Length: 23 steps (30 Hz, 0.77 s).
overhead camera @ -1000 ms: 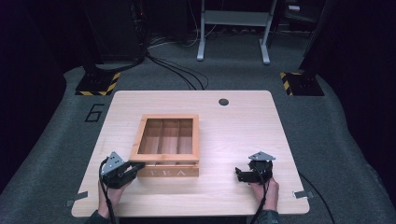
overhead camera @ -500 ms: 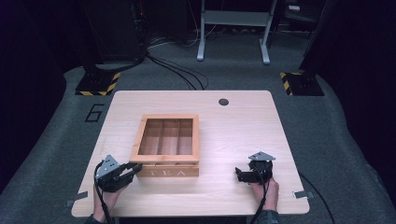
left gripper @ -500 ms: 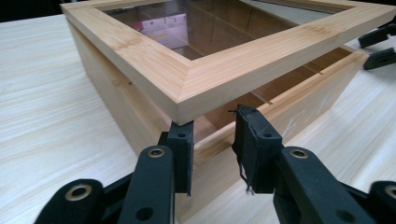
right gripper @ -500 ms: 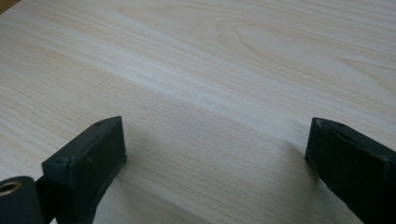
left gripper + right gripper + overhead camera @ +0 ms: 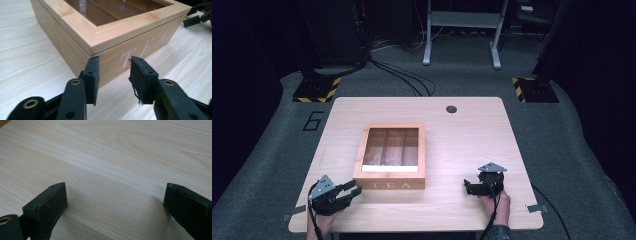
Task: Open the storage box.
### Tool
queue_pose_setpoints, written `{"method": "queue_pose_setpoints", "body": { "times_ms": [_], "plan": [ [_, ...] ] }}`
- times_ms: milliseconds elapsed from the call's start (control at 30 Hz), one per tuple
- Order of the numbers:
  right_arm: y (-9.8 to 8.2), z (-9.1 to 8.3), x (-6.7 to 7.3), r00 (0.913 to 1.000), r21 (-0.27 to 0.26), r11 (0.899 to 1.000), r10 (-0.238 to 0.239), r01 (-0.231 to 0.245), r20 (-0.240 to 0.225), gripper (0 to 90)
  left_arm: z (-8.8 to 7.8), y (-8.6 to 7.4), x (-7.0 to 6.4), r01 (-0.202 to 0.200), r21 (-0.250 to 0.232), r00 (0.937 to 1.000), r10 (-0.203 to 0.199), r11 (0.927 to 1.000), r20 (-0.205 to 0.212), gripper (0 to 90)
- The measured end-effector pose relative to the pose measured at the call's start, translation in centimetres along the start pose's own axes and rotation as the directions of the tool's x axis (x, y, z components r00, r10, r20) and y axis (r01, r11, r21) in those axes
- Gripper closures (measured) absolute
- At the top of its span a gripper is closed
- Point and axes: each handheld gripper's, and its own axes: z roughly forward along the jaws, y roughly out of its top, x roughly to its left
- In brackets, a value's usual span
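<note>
Setting: dark studio floor with cables; pale wooden desk [image 5: 472,145].
Item: wooden tea box [image 5: 392,156], near the desk's front edge, left of centre, glass lid shut.
Contents: three compartments behind the glass; nothing discernible inside.
Left tool [image 5: 353,192]: just beside the box's front left corner, jaws just been opening, nothing between them.
Right tool [image 5: 468,188]: well apart, jaws wide, empty.
Risk: I judge a nudge at the corner would slide the box.

- Tea box [image 5: 389,184]: light wood, smooth matt finish; glossy clear pane in lid; white lettering.
- Table [image 5: 472,145]: pale wood-grain top, smooth, matt.
- Left gripper [image 5: 115,75]: black matt pads, one frayed.
- Floor [image 5: 582,145]: grey carpet, rough.
</note>
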Motion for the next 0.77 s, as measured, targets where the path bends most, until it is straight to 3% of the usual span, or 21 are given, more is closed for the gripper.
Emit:
{"method": "queue_pose_setpoints", "body": {
  "times_ms": [100,200,233,333,367,433,500,567,600,767],
  "plan": [
    [0.0,0.0,0.0,1.0000,0.000,1.000,0.000,0.000,0.000,4.5,0.0,-0.2,0.2,0.000,-0.004,0.9998,0.000,1.0000,0.022,53.0],
    [0.0,0.0,0.0,1.0000,0.000,1.000,0.001,-0.001,0.000,4.5,0.2,-0.7,0.3,-0.029,0.037,0.9996,0.029,0.9989,0.001,43.1],
    [0.0,0.0,0.0,1.0000,0.000,1.000,0.001,-0.001,-0.001,4.5,0.5,-1.1,0.5,-0.019,0.051,0.9997,0.020,0.9985,-0.016,38.4],
    [0.0,0.0,0.0,1.0000,0.000,1.000,0.001,-0.001,-0.001,4.5,0.7,-1.9,1.5,0.011,0.106,0.9999,-0.010,0.9943,-0.012,29.3],
    [0.0,0.0,0.0,1.0000,0.000,1.000,0.001,-0.001,-0.001,4.5,0.9,-2.2,1.8,0.009,0.113,0.9993,-0.004,0.9935,-0.038,27.1],
    [0.0,0.0,0.0,1.0000,0.000,1.000,0.001,-0.001,0.000,4.5,0.9,-2.5,2.5,0.029,0.129,0.9986,-0.023,0.9912,-0.047,24.7],
    [0.0,0.0,0.0,1.0000,-0.001,1.000,0.000,0.000,0.002,4.5,0.7,-2.5,2.9,0.021,0.145,0.9977,-0.011,0.9893,-0.067,20.8],
    [0.0,0.0,0.0,1.0000,0.000,1.000,0.000,0.000,0.000,4.4,0.8,-2.5,3.5,0.030,0.209,0.9974,-0.016,0.9774,-0.071,17.5],
    [0.0,0.0,0.0,1.0000,0.000,1.000,0.000,0.000,0.000,4.5,0.9,-2.5,3.6,0.034,0.214,0.9957,-0.015,0.9762,-0.091,14.8],
    [0.0,0.0,0.0,1.0000,0.000,1.000,0.001,-0.001,-0.001,4.4,0.7,-2.5,4.2,0.047,0.214,0.9941,-0.025,0.9756,-0.105,14.4]
  ]
}}
